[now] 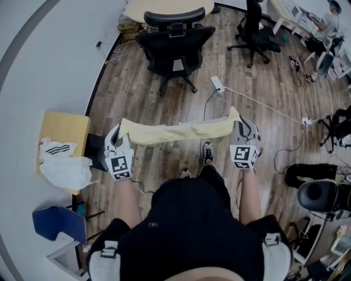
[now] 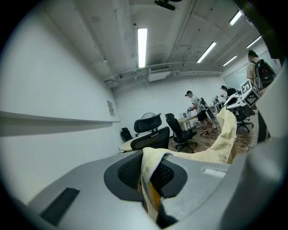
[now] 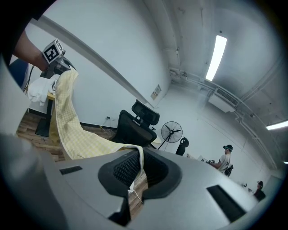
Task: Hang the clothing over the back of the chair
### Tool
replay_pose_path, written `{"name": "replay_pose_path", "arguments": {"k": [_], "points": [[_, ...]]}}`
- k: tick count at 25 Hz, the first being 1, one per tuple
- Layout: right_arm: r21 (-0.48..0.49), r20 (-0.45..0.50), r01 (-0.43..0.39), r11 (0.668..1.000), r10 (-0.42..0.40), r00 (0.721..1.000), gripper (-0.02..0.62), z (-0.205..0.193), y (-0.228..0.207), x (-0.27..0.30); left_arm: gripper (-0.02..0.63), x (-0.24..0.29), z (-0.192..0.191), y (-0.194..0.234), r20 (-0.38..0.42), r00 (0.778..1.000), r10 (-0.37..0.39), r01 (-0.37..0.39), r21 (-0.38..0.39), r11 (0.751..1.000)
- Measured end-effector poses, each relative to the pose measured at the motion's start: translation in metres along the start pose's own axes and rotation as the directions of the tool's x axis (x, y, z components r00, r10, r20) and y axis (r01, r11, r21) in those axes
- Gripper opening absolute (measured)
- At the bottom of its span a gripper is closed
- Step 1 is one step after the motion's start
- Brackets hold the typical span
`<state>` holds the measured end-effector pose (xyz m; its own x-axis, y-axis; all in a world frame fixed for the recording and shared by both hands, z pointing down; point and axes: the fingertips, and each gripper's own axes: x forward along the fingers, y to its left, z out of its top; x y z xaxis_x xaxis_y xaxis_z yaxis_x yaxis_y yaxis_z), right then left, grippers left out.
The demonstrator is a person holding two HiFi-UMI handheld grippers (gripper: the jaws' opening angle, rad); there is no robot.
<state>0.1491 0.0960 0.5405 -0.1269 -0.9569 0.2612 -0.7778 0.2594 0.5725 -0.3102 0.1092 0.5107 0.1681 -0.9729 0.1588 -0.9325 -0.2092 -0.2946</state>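
Note:
A pale yellow checked garment (image 1: 175, 131) is stretched level between my two grippers above the wooden floor. My left gripper (image 1: 117, 144) is shut on its left end; the cloth (image 2: 153, 168) is pinched between the dark pads. My right gripper (image 1: 239, 131) is shut on the right end, where a fold of the cloth (image 3: 137, 157) passes between the jaws. A black office chair (image 1: 174, 44) with a headrest stands ahead, its back facing me; it also shows as the chair (image 2: 150, 132) in the left gripper view and the chair (image 3: 135, 128) in the right gripper view.
A small wooden table (image 1: 63, 137) at my left holds white clothing (image 1: 66, 167). A round table (image 1: 164, 8) stands behind the chair. A power strip (image 1: 217, 84) and cables lie on the floor. A second black chair (image 1: 255, 33) stands at the back right, near a person (image 1: 323, 30).

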Motion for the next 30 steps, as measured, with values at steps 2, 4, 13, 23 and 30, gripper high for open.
{"name": "replay_pose_path", "arguments": {"k": [2, 4, 13, 23, 30], "points": [[-0.002, -0.002, -0.003, 1.000, 0.003, 1.000, -0.002, 0.000, -0.002, 0.005, 0.003, 0.005, 0.000, 0.000, -0.003, 1.000, -0.003, 0.003, 0.002, 1.000], [0.000, -0.010, -0.005, 1.000, 0.005, 1.000, -0.002, 0.000, -0.002, 0.011, 0.003, 0.010, -0.001, 0.001, -0.010, 1.000, -0.001, 0.001, -0.001, 1.000], [0.003, 0.000, -0.023, 1.000, 0.023, 1.000, -0.002, 0.003, -0.008, 0.044, 0.003, 0.032, 0.004, 0.006, -0.014, 1.000, 0.019, -0.019, 0.000, 1.000], [0.004, 0.013, -0.064, 0.998, 0.064, 0.998, -0.002, 0.002, -0.023, 0.094, 0.003, 0.064, 0.008, 0.007, -0.044, 0.998, 0.052, -0.052, 0.002, 0.999], [0.010, 0.031, -0.098, 0.995, 0.097, 0.995, -0.002, 0.011, -0.039, 0.134, 0.003, 0.087, 0.019, 0.007, -0.059, 0.994, 0.093, -0.093, 0.000, 0.996]]}}
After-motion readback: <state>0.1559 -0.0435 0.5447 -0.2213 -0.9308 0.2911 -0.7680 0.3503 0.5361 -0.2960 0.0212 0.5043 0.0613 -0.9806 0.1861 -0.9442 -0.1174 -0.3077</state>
